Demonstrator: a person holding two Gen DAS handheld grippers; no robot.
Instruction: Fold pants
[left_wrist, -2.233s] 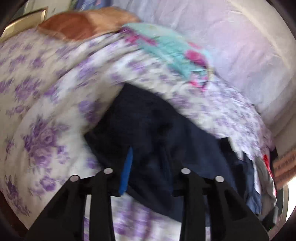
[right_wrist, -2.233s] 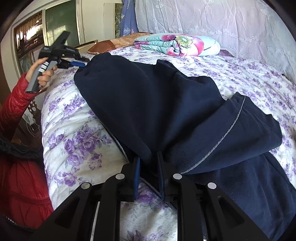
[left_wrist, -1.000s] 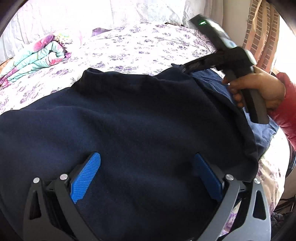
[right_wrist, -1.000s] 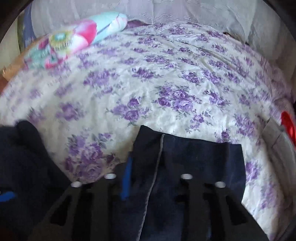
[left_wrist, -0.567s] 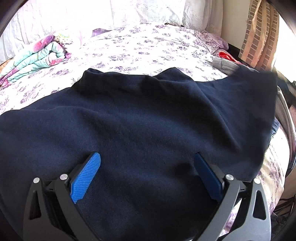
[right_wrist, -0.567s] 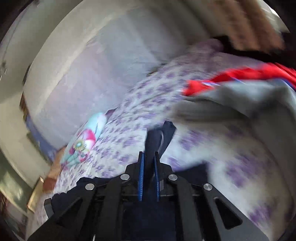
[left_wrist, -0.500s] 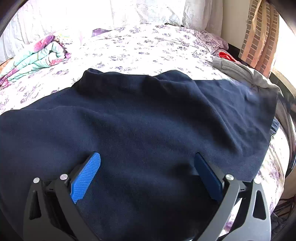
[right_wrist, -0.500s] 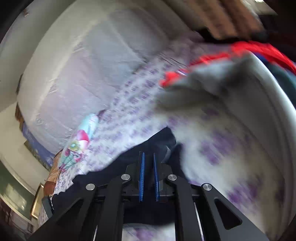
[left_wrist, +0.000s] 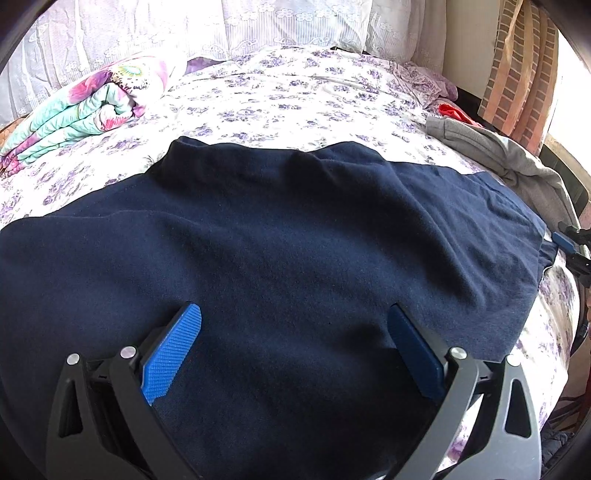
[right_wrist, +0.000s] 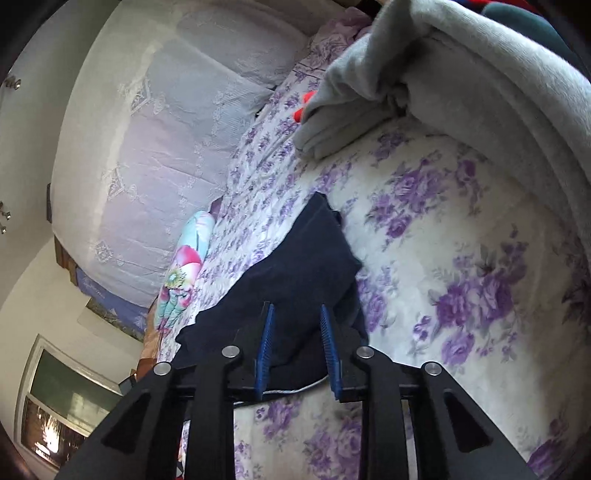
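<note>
The dark navy pants (left_wrist: 280, 240) lie spread flat across the floral bedsheet (left_wrist: 295, 96). My left gripper (left_wrist: 291, 317) is wide open just above the cloth, with its blue pads (left_wrist: 173, 350) apart and nothing between them. My right gripper (right_wrist: 295, 314) is open at the pants' end (right_wrist: 306, 258) near the bed's edge; its jaws stand a little apart over the cloth. The right gripper's tip (left_wrist: 565, 242) also shows at the far right of the left wrist view.
A folded floral blanket (left_wrist: 85, 107) lies at the back left of the bed. A grey garment (left_wrist: 495, 155) and a red one (left_wrist: 454, 112) lie at the right end, with the grey garment (right_wrist: 443, 74) close to my right gripper. White lace pillows (left_wrist: 258, 26) line the back.
My right gripper pulled the pants' end out to the right edge of the bed and its jaws have opened, letting the cloth go. The pants now lie flat. My left gripper stays open in place.
</note>
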